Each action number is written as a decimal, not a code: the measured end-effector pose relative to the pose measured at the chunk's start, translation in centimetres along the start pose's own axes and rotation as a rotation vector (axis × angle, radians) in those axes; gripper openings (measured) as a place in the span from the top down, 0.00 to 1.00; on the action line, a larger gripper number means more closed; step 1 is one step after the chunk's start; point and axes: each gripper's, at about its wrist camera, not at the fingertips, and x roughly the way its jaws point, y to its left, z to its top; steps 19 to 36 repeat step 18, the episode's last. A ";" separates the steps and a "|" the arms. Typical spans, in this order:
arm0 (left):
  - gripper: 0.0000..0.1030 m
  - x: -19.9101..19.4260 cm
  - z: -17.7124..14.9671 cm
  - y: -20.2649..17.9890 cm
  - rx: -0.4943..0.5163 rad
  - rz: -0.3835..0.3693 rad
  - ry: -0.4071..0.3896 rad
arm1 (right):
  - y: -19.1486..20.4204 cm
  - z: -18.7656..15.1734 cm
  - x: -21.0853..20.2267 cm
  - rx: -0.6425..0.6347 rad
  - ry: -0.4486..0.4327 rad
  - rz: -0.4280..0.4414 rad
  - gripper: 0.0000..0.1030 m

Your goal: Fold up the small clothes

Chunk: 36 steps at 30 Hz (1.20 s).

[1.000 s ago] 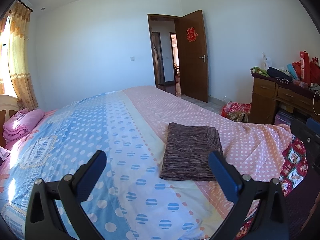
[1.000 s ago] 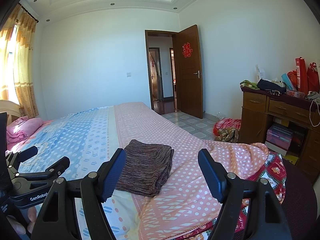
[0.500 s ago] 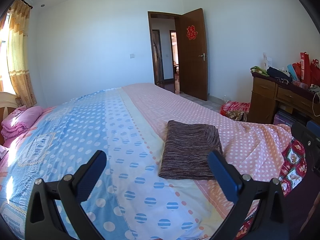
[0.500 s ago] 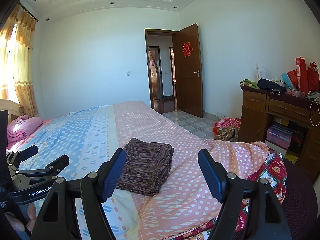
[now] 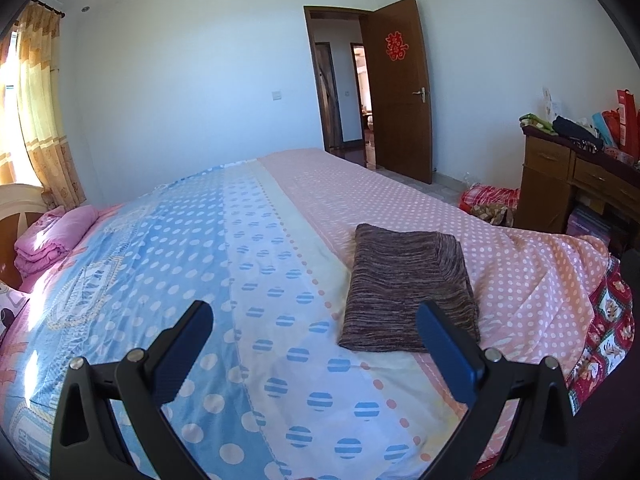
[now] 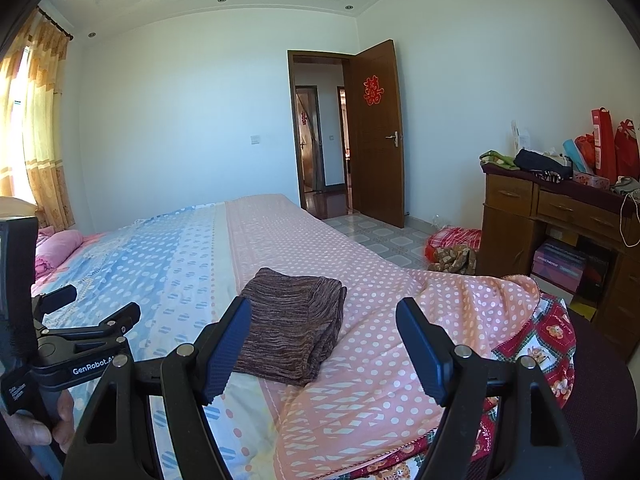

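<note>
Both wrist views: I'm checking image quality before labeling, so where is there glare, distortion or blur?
Left wrist view: sunlight through the curtain washes out the bed's left edge; dark fisheye corners; the door bows. Right wrist view: evenly lit, the curtain bright, straight edges curved, the folded garment sharp.

This is a bedroom in a home. A wide bed (image 5: 256, 240) under a dotted blue and pink cover fills the space ahead of the claw. Folded pink bedding (image 5: 52, 236) lies at its far left, below a yellow curtain (image 5: 40, 108). Far ahead an open wooden door (image 6: 376, 136) bears a red paper cutting (image 6: 373, 90). To the right stands a cluttered wooden dresser (image 6: 560, 216).
</note>
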 end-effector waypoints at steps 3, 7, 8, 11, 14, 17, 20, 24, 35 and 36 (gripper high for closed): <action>0.00 0.0 -0.1 0.0 0.005 0.006 -0.005 | 0.0 -0.2 0.3 -0.002 0.008 -0.001 0.27; 0.00 -0.1 0.0 -0.1 0.010 0.000 -0.006 | 0.0 -0.5 0.5 -0.002 0.014 0.001 0.27; 0.00 -0.2 0.0 -0.1 0.010 -0.002 -0.006 | 0.0 -0.5 0.5 -0.003 0.014 0.001 0.27; 0.00 -0.3 0.0 -0.1 0.013 -0.003 -0.016 | 0.1 -0.5 0.5 -0.003 0.013 0.001 0.27; 0.00 -0.6 0.0 -0.2 0.019 -0.018 -0.037 | 0.1 -0.5 0.5 -0.005 0.014 0.002 0.27; 0.00 -0.6 0.1 -0.3 0.034 -0.006 -0.045 | 0.2 -0.5 0.7 -0.005 0.017 0.005 0.27; 0.00 -0.5 0.1 -0.2 0.035 -0.007 -0.044 | 0.1 -0.6 0.8 -0.005 0.018 0.005 0.27; 0.00 -0.5 0.1 -0.2 0.035 -0.007 -0.044 | 0.1 -0.6 0.8 -0.005 0.018 0.005 0.27; 0.00 -0.5 0.1 -0.2 0.035 -0.007 -0.044 | 0.1 -0.6 0.8 -0.005 0.018 0.005 0.27; 0.00 -0.5 0.1 -0.2 0.035 -0.007 -0.044 | 0.1 -0.6 0.8 -0.005 0.018 0.005 0.27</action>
